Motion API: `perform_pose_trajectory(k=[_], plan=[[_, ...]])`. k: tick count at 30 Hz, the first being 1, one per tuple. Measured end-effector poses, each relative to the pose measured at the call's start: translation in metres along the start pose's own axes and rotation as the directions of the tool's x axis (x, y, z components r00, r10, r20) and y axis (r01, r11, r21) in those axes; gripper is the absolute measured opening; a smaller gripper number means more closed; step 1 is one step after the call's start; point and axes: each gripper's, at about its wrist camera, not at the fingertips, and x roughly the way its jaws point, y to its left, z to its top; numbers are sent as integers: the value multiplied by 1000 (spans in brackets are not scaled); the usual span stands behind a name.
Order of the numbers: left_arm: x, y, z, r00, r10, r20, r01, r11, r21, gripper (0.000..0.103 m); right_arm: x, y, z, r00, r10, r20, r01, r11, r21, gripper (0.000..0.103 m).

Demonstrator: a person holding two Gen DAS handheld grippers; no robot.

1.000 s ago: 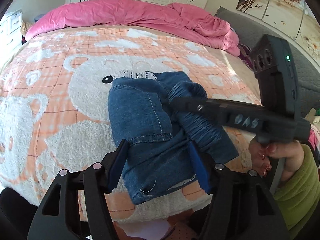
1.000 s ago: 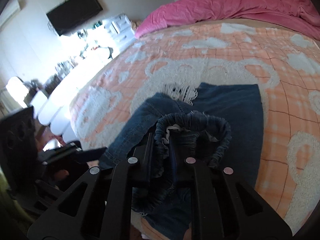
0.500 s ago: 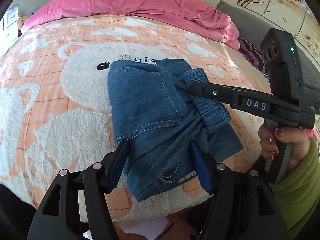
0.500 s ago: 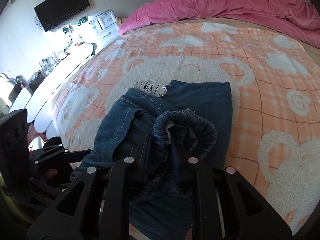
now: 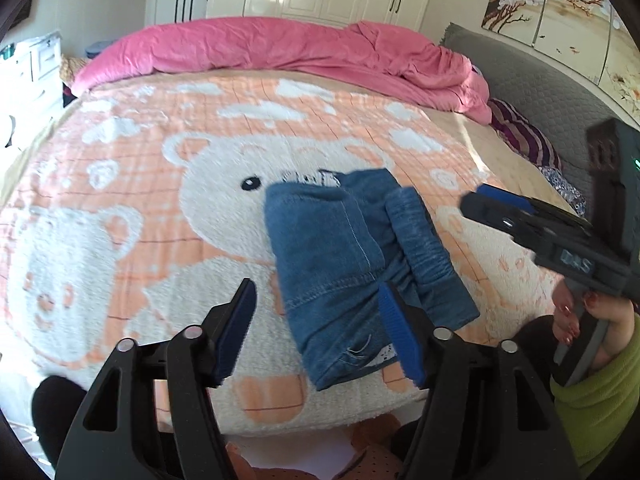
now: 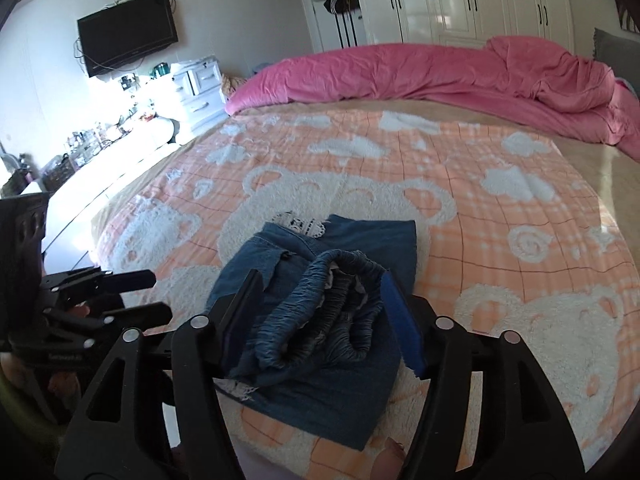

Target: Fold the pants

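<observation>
Pants [image 5: 352,264], blue denim and folded into a compact bundle, lie on the peach bear-print blanket [image 5: 120,184] near the bed's front edge, with a bit of white lace trim [image 6: 300,224] poking out at the bundle's 12 o'clock end. From the left wrist view the left gripper [image 5: 320,328] hangs just short of the bundle with its jaws spread wide and nothing between them; its right blue pad overlaps the denim's lower right edge, though contact cannot be told from here. At 3 o'clock in that view the right gripper [image 5: 496,208] sits off the bundle's right side, apart from the cloth, a hand [image 5: 580,320] in a green sleeve on its grip. The right wrist view shows what the other hides: the gathered elastic waistband [image 6: 320,304] lying open on top of the fold (its pale inner lining visible), framed between the right gripper's [image 6: 320,320] widely parted jaws, which hold nothing. It also shows the left gripper [image 6: 108,296] at 9 o'clock, well left of the denim. A pink duvet [image 6: 440,76] is heaped along the far side at 12 o'clock.
</observation>
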Motion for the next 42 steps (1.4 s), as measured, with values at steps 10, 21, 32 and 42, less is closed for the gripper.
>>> perform_pose_trajectory(k=[10,21,32,42], plan=[[-2,14,3,999,34,6,-34,999,-15,78,-15,54,-24,998,63,-18,-66,977,-202,61],[59,29,19,994,58,-91,-62,997,-36,79,61,80,-65,942,52,-332,-161,937,-310,59],[109,45,16,988,-34,-148,13,990,-140,85,18,-54,-26,990,-28,-136,53,982,182,61],[114,34,16,983,-136,-124,113,978,-174,56,100,-83,-47,955,141,-262,-45,939,340,29]])
